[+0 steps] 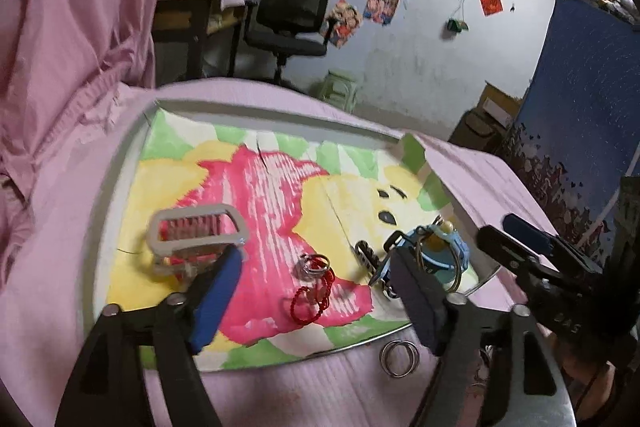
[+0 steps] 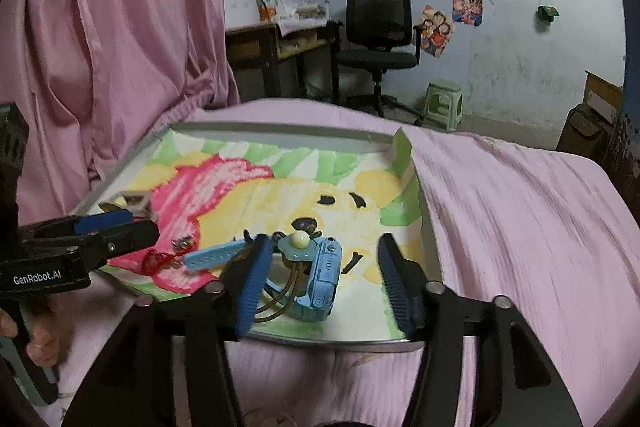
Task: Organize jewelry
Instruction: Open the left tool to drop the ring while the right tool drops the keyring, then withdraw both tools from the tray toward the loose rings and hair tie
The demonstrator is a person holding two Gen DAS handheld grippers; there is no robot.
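Note:
A metal tray lined with a cartoon-print sheet lies on a pink bedsheet. On it, in the left wrist view, are a red bead bracelet, silver rings, a white frame-shaped piece and a blue watch with a keyring. My left gripper is open above the rings and bracelet, touching neither. In the right wrist view my right gripper is open with the blue watch lying between its pads, not pressed. The left gripper shows at the left.
Two silver hoops lie on the bedsheet just outside the tray's near rim. A pink curtain hangs at the left. Behind the bed stand a black office chair, a desk and a green stool. A hand holds the left gripper.

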